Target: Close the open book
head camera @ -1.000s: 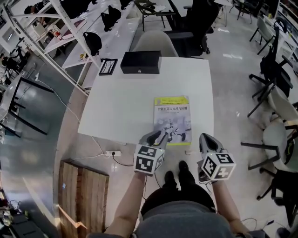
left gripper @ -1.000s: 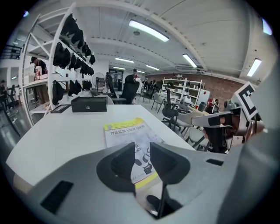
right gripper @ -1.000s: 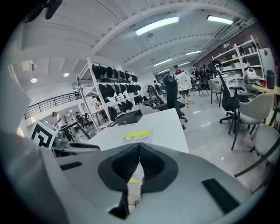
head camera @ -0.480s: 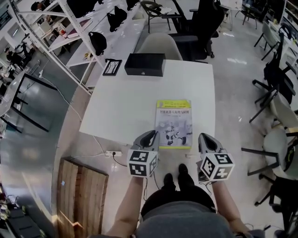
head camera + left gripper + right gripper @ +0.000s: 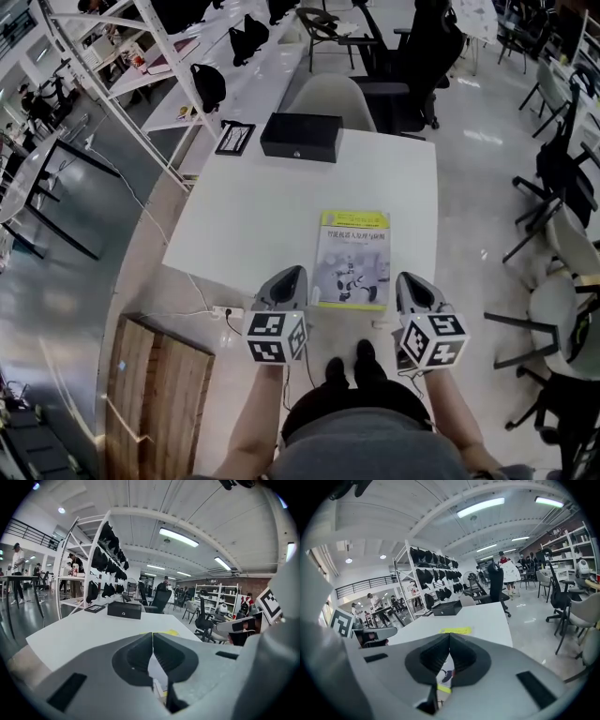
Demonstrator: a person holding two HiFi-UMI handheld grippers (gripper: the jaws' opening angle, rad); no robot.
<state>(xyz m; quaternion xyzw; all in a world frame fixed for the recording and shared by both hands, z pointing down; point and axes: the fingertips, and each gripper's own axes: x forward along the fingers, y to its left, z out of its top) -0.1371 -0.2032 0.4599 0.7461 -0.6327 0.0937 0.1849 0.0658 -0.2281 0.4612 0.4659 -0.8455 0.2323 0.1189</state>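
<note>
**A:** Book, quick: how does it look?

**B:** The book (image 5: 353,260) is closed and lies flat, front cover up. There's a yellow-green band across the top, dark title lines under it, then a pale grey picture with a white robot.

**A:** Where is it?

**B:** On the white table (image 5: 234,220), right of the middle, its lower edge close to the table's near edge. The black box (image 5: 301,137) sits at the far edge, well apart from it.

**A:** Tongs?

**B:** The left gripper (image 5: 291,274) is just beside the book's near left corner. Its jaws have just been closing and now meet, with nothing between them. The right gripper (image 5: 410,279) is off the near right corner, its jaws also pressed together and empty.

**A:** Any differences between views?

**B:** The head view gives the whole cover, with a gripper on each side of it. The left gripper view shows the book (image 5: 171,633) only as a yellow sliver past the joined tips. The right gripper view shows the book (image 5: 455,630) with its band plainer, plus a strip of the cover picture under the tips. Both gripper views show the tips meeting, which the head view can't. From their low angle they also show the shelf rack (image 5: 101,557) hung with black bags.
</note>
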